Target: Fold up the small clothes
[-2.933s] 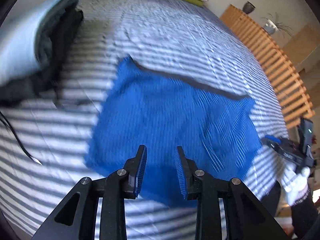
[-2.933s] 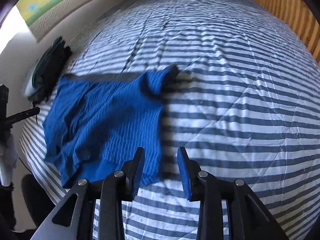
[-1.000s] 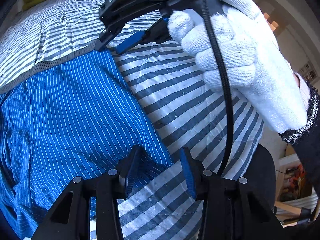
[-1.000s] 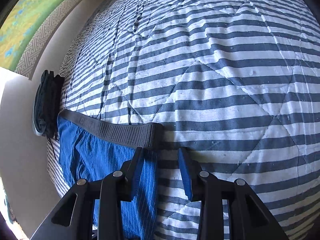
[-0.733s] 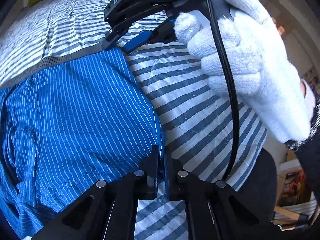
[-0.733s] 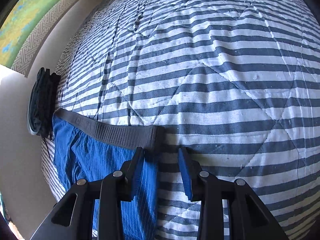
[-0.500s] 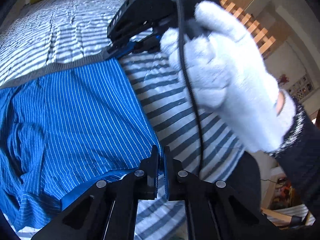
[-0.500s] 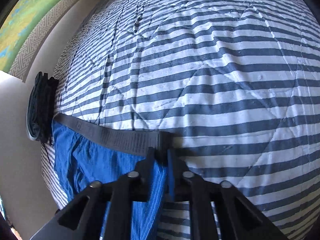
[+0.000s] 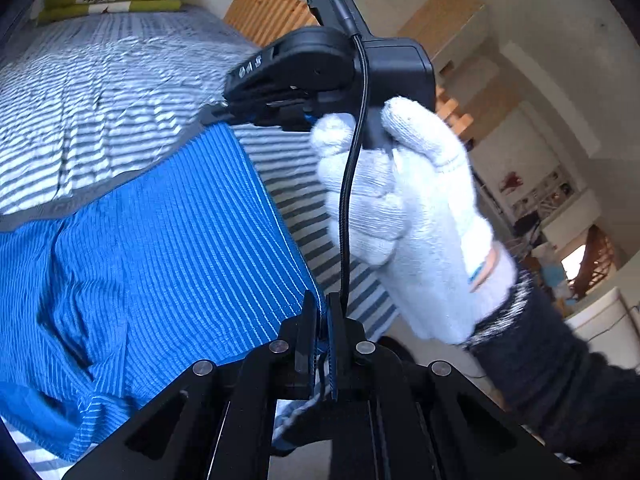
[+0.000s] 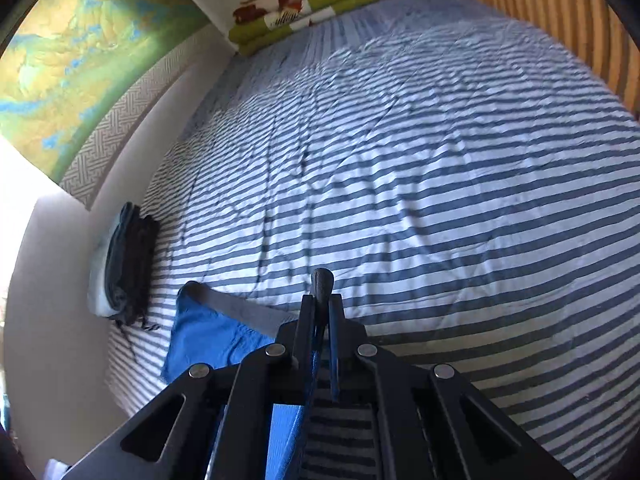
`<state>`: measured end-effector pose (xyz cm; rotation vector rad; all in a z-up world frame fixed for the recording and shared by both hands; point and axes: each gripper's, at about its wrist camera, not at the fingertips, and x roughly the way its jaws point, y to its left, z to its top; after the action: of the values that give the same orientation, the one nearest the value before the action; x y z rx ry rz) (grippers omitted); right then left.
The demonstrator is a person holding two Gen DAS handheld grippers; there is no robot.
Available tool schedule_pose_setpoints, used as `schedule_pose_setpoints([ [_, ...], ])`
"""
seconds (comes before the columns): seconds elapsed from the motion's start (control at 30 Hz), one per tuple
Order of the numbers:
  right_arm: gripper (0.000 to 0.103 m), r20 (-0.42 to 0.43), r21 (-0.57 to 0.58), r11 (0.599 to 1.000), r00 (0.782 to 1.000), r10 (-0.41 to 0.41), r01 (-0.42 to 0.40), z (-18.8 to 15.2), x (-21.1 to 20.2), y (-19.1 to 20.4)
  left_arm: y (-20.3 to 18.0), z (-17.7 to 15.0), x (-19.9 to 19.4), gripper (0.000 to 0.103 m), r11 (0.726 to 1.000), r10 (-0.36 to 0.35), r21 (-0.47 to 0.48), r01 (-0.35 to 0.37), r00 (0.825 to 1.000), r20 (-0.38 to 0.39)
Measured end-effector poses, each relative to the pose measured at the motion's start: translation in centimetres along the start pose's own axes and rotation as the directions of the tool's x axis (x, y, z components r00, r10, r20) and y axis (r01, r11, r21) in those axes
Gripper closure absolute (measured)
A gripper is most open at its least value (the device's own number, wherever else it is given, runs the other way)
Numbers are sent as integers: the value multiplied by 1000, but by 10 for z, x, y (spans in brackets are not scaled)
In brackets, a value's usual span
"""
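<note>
The bed with the grey-and-white striped quilt [image 10: 440,184] now lies farther below. The blue pinstriped shorts with grey waistband [image 9: 160,248] are lifted at one side. Left tongs [image 9: 322,320] pinch the hem corner; right tongs [image 10: 320,312], closed since earlier, pinch the waistband.

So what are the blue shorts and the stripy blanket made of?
The blue shorts look like thin woven cotton, matte, with fine pale pinstripes and soft creases; their grey waistband looks ribbed and stretchy, probably elastic. The stripy blanket seems a padded cotton quilt: stitched diagonal lines pucker its dull surface. Exact fibres can't be told.
</note>
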<state>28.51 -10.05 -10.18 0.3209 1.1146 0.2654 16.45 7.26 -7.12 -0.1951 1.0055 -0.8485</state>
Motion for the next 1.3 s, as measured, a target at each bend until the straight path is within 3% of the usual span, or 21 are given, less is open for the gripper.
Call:
schedule_pose_setpoints([
  [0.07,97,-78,-36,994,992,-102,100,-8,26,-5,11,-10,12,98,999,-3,-38,0,998,-69],
  [0.13,94,-148,-39,989,978,-147,143,-13,44,-15,25,-20,17,78,998,2,-54,-10,989,-150],
  [0.23,88,-150,-19,984,973,-175,174,-10,43,-26,50,-34,-15,58,997,41,-59,-47,994,-97],
  [0.33,85,-108,-90,976,972,-207,198,-2,28,-2,98,-44,-66,53,980,147,-137,-147,989,-11],
  [0.4,76,-83,-163,970,977,-197,181,7,26,32,135,-51,-98,53,947,263,-202,-250,964,40],
  [0.47,71,-78,-239,959,981,-176,153,18,33,74,176,-56,-125,54,896,380,-273,-349,922,69],
  [0.53,71,-106,-309,945,983,-148,108,29,52,119,213,-60,-142,54,849,460,-331,-412,885,78],
  [0.6,71,-134,-374,924,982,-134,75,36,75,162,249,-67,-150,54,816,492,-383,-432,868,70],
  [0.7,71,-201,-475,879,970,-135,24,41,121,232,289,-75,-147,54,812,470,-416,-410,881,49],
  [0.87,71,-294,-634,773,928,-227,-12,36,197,319,315,-84,-133,53,844,416,-390,-369,908,42],
  [1.07,71,-332,-738,675,862,-382,14,19,260,351,314,-87,-119,59,879,367,-349,-325,929,58],
  [1.13,71,-365,-729,685,839,-403,12,20,272,350,310,-85,-116,74,883,369,-332,-330,928,59],
  [1.2,71,-416,-705,709,816,-402,-10,20,280,347,311,-87,-115,78,886,365,-330,-327,929,58],
  [1.3,71,-437,-706,708,803,-405,-27,13,282,344,312,-87,-113,93,890,350,-333,-313,935,58],
])
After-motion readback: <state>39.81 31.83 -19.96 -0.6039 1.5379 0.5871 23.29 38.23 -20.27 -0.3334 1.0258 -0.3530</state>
